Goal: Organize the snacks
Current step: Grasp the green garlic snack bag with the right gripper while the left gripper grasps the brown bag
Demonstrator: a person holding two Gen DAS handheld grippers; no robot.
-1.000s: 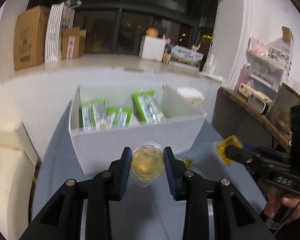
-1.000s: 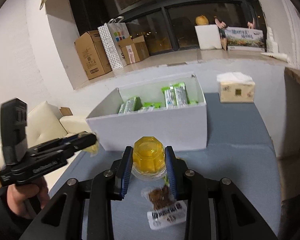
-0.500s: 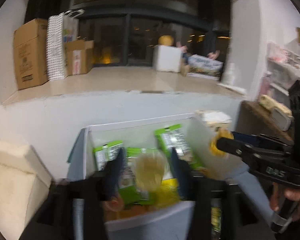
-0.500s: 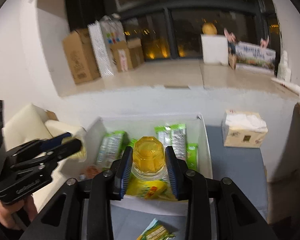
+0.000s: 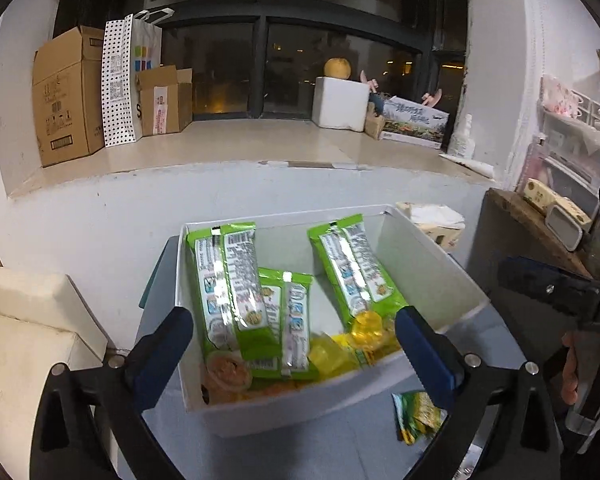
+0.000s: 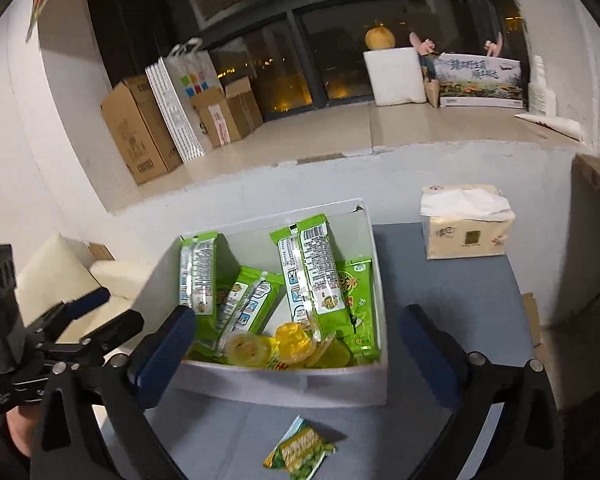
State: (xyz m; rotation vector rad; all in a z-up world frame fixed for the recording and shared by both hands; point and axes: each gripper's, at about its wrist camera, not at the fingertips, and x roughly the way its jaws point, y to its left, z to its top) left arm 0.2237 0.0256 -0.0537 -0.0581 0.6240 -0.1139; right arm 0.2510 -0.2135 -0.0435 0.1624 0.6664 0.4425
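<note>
Since half a second ago both of your grippers have let go: the jelly cups that sat between the pads are now down in the white box (image 5: 432, 280), and both sets of jaws stand wide apart with nothing between them. Your left gripper (image 5: 292, 344) hangs over the near wall of the box, low in the centre of the left wrist frame; your right gripper (image 6: 296, 344) hangs over the same box, low in the centre of the right wrist frame.

In the right wrist view, two yellow jelly cups lie side by side at the near end of the box: one cup (image 6: 244, 347) shows its foil top, and the other cup (image 6: 294, 342) rests just to its right, against a long green snack pack (image 6: 316, 276). More green packs (image 6: 198, 276) lean on the far and left walls. In the left wrist view, a yellow cup (image 5: 367, 325) lies at the foot of the right-hand green pack (image 5: 354, 268), and an orange-topped cup (image 5: 228, 368) sits in the near-left corner of the box.

A small green-and-yellow sachet (image 6: 300, 450) lies on the grey table (image 6: 452, 292), outside the box, at the bottom centre of the right wrist frame; the left wrist view shows the sachet (image 5: 418, 416) at lower right. A tissue pack (image 6: 466, 228) stands on the table in the right half of the frame, well apart from the box.
</note>
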